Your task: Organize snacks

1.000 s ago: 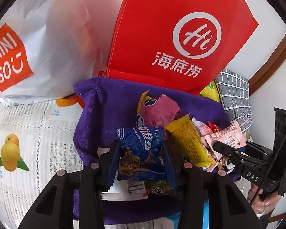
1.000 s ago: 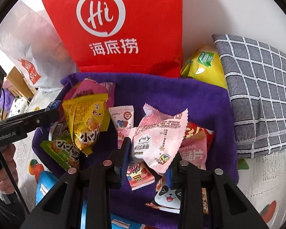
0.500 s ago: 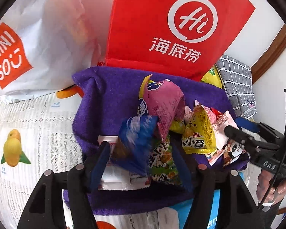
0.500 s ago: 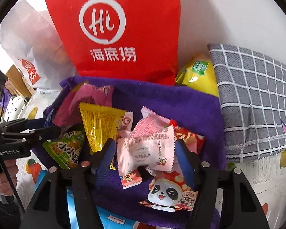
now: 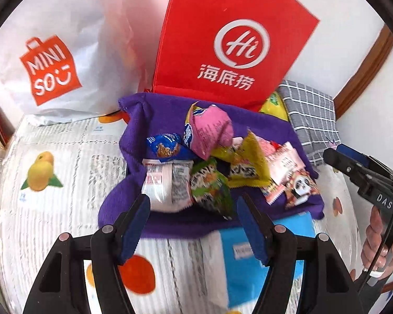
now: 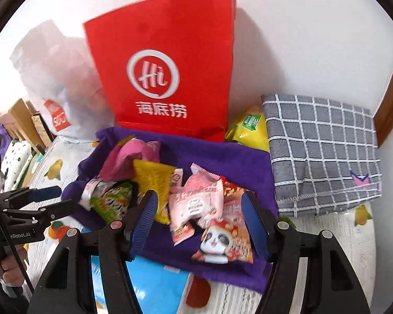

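Note:
A heap of snack packets lies on a purple cloth [image 5: 133, 130] [image 6: 222, 154]. A blue cookie packet [image 5: 167, 147] rests at the heap's left, beside a pink packet [image 5: 212, 128], a white one [image 5: 167, 183], a green one [image 5: 212, 191] and a yellow one [image 5: 251, 162]. My left gripper [image 5: 193, 200] hovers open above the near edge of the heap, holding nothing. In the right wrist view a pale pink packet [image 6: 196, 201] lies on the heap above a panda packet [image 6: 222, 240]. My right gripper [image 6: 199, 196] stands open over them, pads apart from them.
A red paper bag [image 5: 235, 39] and a white shopping bag [image 5: 52, 65] stand behind the cloth against the wall. A grey checked cloth [image 6: 319, 151] and a yellow bag [image 6: 249, 128] lie at the right. A light blue packet [image 5: 264, 248] pokes out under the purple cloth on the fruit-print tablecloth [image 5: 39, 170].
Both grippers opened. The blue cookie packet left the left jaws and the pale pink packet left the right jaws, both landing on the heap. Both grippers drew back and upward.

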`<state>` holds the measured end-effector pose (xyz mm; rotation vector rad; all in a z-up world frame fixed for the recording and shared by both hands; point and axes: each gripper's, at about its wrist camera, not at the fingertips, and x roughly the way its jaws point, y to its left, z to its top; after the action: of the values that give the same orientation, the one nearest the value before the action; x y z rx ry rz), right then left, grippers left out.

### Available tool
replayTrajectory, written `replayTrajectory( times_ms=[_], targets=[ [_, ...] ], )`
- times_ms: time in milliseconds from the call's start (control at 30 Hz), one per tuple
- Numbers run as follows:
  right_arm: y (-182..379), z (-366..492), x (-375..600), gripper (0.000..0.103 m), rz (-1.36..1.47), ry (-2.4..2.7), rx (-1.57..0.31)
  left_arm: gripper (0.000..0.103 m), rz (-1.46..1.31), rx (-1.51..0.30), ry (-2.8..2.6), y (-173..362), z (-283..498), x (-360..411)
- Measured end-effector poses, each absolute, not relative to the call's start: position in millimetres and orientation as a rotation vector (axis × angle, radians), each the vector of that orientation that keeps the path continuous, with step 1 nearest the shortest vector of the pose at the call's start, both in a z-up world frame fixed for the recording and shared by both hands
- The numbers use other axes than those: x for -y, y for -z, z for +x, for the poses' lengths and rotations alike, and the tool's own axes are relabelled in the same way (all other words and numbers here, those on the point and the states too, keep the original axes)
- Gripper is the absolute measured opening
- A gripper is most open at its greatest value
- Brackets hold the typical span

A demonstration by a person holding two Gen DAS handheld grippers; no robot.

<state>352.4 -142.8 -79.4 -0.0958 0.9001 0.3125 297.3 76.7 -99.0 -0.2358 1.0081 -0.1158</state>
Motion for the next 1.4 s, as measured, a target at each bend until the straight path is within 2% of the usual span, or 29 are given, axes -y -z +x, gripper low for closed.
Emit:
replayTrajectory(
  times_ms=[333,433,533,600,667,733,867,1033,1400],
  targets=[
    [39.7,252.2,164.5,0.068,-0.002,-0.219,-0.837,0.067,-0.157,-0.901,0.086,49.4,218.0,-44.9],
    [29.8,219.2,172.4,0.068,0.013,-0.181,-0.825,0.07,-0.143,-0.87,0.094,35.1,190.9,-37.3],
    [23.3,188.4,177.5,0.068,0.011,-0.155,-0.82,0.078,-0.105,-0.823,0.083,22.5,161.8,-29.8],
    [21.6,169.7,179.6,0.068,0.012,-0.146,-0.824,0.078,-0.091,-0.802,0.087,15.4,143.4,-25.0],
    [20.8,150.3,180.7,0.073,0.014,-0.139,-0.826,0.081,-0.092,-0.787,0.098,9.8,126.0,-22.1],
    [18.4,131.7,181.2,0.084,0.009,-0.137,-0.806,0.083,-0.091,-0.775,0.094,6.3,113.6,-19.1],
    [14.9,93.7,183.7,0.089,0.009,-0.122,-0.766,0.084,-0.054,-0.744,0.064,3.4,86.8,-13.2],
    [14.9,63.3,189.3,0.101,0.018,-0.107,-0.753,0.087,-0.048,-0.717,0.049,4.7,54.9,-8.8],
    [12.7,6.9,203.0,0.101,0.048,-0.085,-0.718,0.087,-0.037,-0.672,0.022,-0.2,2.2,0.3]
  ],
)
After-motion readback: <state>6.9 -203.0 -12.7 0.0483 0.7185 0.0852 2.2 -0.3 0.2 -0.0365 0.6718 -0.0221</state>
